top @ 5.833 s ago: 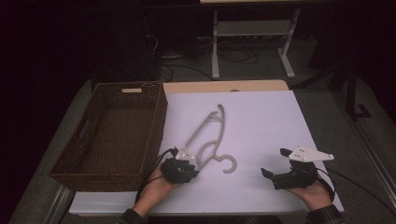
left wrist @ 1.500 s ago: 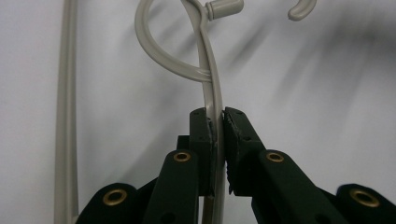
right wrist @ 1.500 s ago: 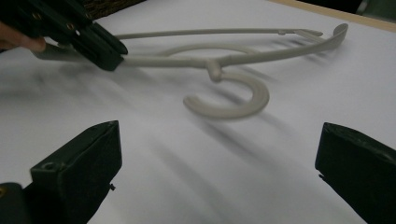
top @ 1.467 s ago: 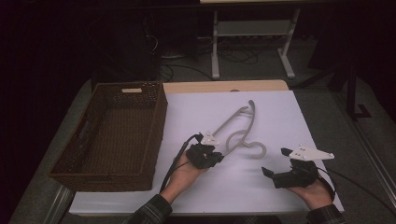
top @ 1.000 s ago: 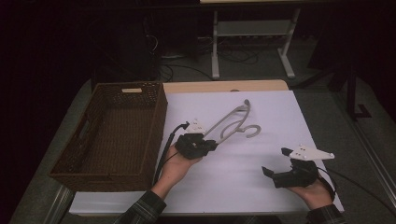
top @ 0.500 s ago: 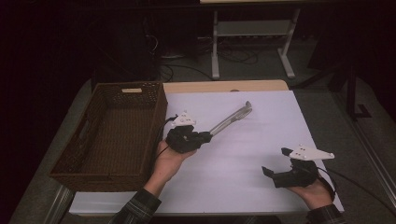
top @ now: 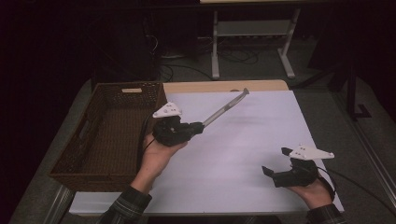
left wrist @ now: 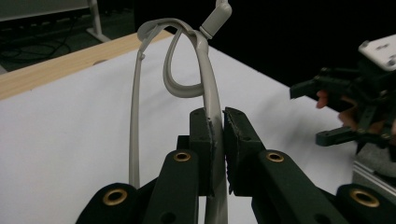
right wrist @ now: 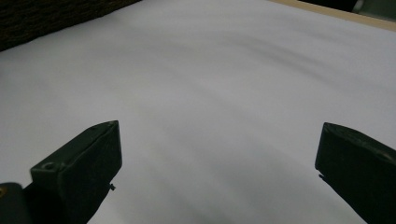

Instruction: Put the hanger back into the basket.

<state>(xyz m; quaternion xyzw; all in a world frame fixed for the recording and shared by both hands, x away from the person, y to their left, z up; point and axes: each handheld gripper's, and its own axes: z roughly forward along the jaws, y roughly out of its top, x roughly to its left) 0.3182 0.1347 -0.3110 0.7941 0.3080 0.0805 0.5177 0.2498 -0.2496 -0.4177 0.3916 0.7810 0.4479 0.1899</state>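
A pale grey plastic clothes hanger [top: 224, 108] is lifted off the white sheet [top: 243, 154], edge-on and slanting up to the right in the high view. My left gripper [top: 200, 126] is shut on one of its arms, right beside the basket. In the left gripper view the two pads pinch the hanger's arm [left wrist: 213, 112] between them, and its hook [left wrist: 216, 16] points away at the top. My right gripper [top: 268, 171] rests low near the table's front right, jaws wide apart; in the right gripper view its gripper [right wrist: 217, 163] has only bare white sheet between the fingers.
A dark woven basket [top: 93, 154] stands on the left side of the table, close to my left hand. A strip of wooden tabletop [top: 219, 86] runs along the far edge. Beyond it stand a metal stand's legs [top: 215, 51] and cables on the floor.
My left gripper has carried the hanger up and leftwards toward the basket, turning it from lying flat to edge-on. The right gripper has stayed where it was.
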